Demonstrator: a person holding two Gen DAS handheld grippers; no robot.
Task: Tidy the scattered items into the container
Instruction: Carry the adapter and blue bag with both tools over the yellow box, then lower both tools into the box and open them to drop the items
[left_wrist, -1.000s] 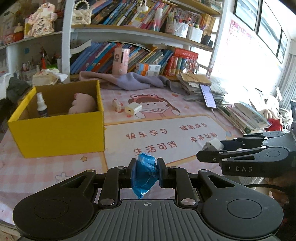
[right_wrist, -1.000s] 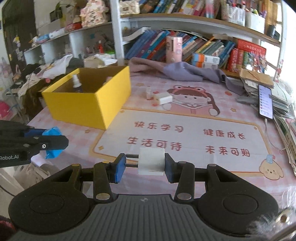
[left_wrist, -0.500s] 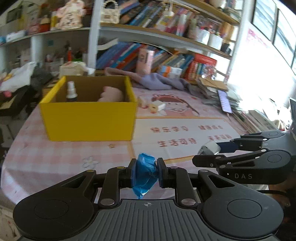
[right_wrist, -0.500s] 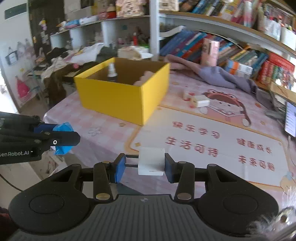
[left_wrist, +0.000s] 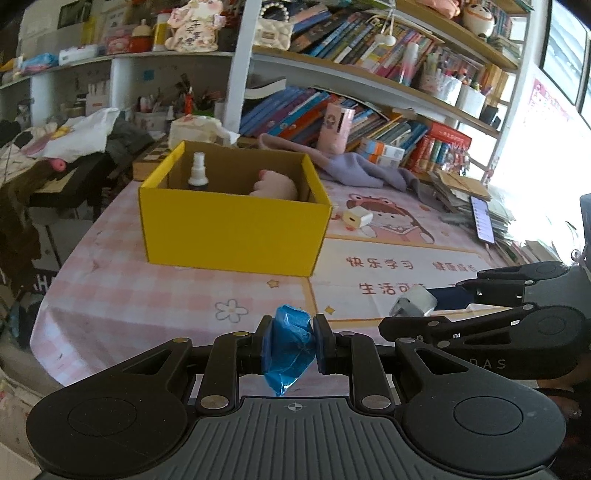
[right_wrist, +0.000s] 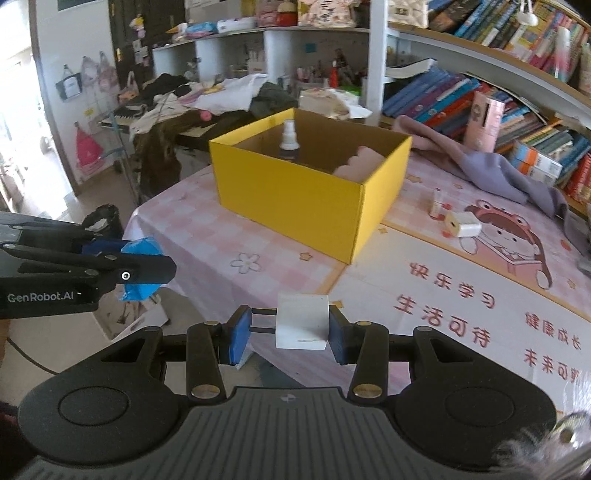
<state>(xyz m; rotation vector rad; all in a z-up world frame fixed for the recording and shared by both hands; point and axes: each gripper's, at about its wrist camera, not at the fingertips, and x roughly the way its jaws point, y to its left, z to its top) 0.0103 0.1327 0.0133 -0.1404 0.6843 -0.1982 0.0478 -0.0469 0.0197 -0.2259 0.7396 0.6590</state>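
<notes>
- my left tongs (left_wrist: 290, 345) are clamped on the blue wrapper (left_wrist: 287, 350), my right tongs (right_wrist: 290, 328) on the white plug (right_wrist: 302, 325).
- the yellow box (left_wrist: 232, 232) on the desk (left_wrist: 129, 295) looks closer now, so i can drop both in soon.

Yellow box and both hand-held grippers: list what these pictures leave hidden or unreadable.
- Yellow box: its floor is hidden in both views by its own walls; only the spray bottle top and part of a pink soft item show.
- Blue wrapped item in the left hand-held gripper: crumpled, contents unknown.
- White plug block in the right hand-held gripper: underside hidden.
- Small item beside the white charger: too small to identify.
</notes>
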